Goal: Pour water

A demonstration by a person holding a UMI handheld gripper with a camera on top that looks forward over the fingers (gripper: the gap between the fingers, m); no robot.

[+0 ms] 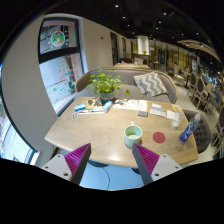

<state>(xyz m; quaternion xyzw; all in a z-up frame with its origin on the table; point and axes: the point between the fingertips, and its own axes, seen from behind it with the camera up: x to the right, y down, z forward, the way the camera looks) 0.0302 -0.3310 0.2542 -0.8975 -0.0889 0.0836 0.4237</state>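
Gripper (112, 160) fingers spread, holding nothing; green mug (133, 134) on wooden table (90, 128) just ahead; bottle (189, 130) beyond right finger.

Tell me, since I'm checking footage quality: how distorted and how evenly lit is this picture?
Gripper view: strong fisheye bend curves the pale wooden table and room lines; window side bright, ceiling dark with small spot lights; the light green mug reads clearly beyond the open gripper.
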